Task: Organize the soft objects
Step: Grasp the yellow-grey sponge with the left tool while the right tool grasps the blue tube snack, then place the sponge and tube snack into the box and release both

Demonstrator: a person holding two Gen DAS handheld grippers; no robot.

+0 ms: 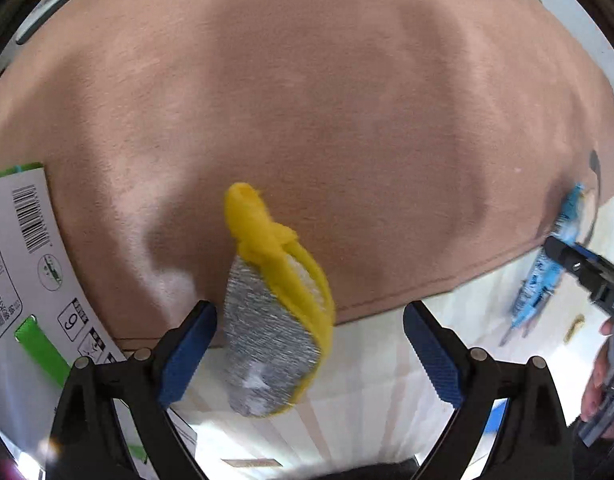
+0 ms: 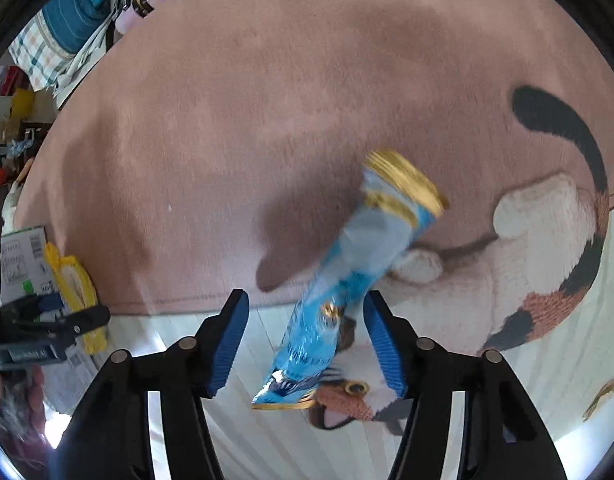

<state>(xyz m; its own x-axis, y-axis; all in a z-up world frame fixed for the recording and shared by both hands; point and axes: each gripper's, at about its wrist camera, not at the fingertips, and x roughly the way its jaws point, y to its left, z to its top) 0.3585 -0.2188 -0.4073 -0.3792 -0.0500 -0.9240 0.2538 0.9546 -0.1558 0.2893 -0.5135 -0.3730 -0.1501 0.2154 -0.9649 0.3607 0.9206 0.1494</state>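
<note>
Pink plush rug (image 1: 327,100) over pale plank floor (image 2: 267,420). Our left gripper (image 1: 311,344) gapes beside a yellow-and-silver scrubber (image 1: 275,320); our right gripper (image 2: 307,344) gapes around a crinkly blue packet (image 2: 347,280).

Pink cat-patterned rug (image 2: 307,92) on pale floor (image 1: 367,392), white box (image 1: 23,264) beside.

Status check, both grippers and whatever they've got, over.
Left gripper open, yellow scrub pad loose between its fingers. Right gripper open, blue snack packet between its fingers. Both over pink rug edge. White box at left.
</note>
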